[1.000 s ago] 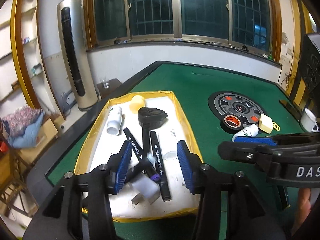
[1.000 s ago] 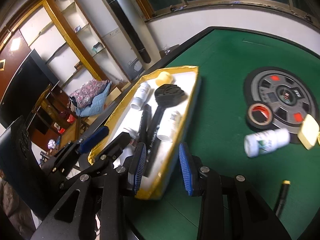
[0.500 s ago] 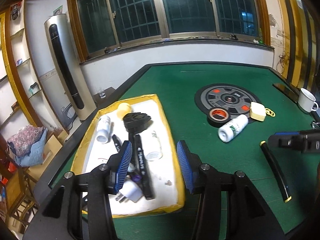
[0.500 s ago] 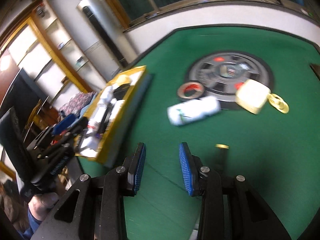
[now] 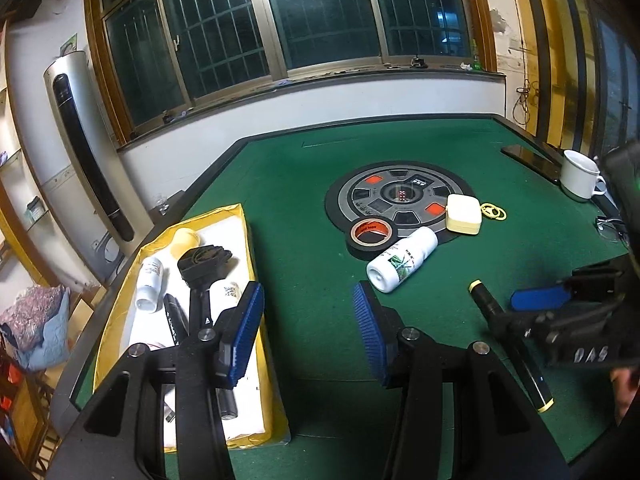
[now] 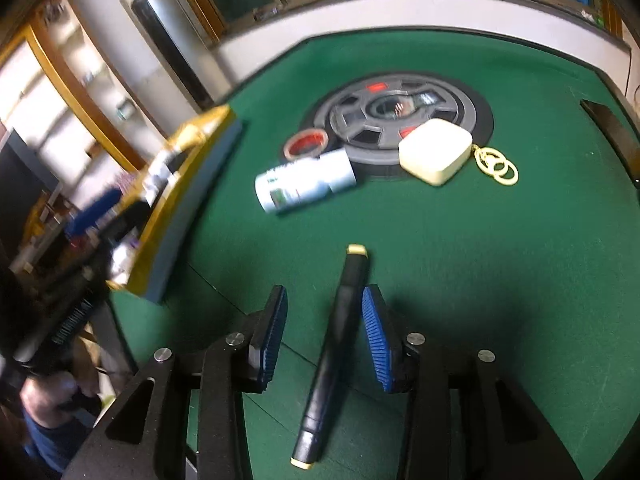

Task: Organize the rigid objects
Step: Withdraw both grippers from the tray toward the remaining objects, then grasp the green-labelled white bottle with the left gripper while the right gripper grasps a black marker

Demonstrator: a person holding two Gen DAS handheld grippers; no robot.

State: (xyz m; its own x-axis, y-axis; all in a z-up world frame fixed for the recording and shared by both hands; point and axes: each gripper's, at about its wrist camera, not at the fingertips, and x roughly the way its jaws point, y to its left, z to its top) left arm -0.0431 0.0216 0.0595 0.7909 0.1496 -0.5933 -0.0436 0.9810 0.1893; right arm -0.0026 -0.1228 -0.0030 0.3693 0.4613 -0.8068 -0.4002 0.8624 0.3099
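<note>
Two grippers hover over a green felt desk point(image 5: 304, 264) beneath dark barred windows point(image 5: 320, 20). Left gripper point(image 5: 308, 320) is partly open and empty, beside a yellow-rimmed tray point(image 5: 250, 240) of markers and bottles. Right gripper point(image 6: 324, 332) is opening, a black marker point(image 6: 340, 336) lying between its jaws. Nearby lie a white bottle point(image 6: 304, 186), tape roll point(image 6: 306, 144) and cream case point(image 6: 436, 150).

Your right wrist view: yellow tray point(image 6: 188, 184) smeared by motion blur, contents unreadable. White bottle point(image 6: 304, 186) label blurred too. Your left gripper point(image 6: 96, 216) there just dark blur with blue pad; jaw state unreadable in that view. Left wrist view: left gripper's own arms hide near ends of markers point(image 5: 176, 320) in tray. Black marker point(image 5: 508, 336) mid-length covered by right gripper point(image 5: 536, 300). Mug point(image 5: 580, 174) handle partly cut off by dark edge.
</note>
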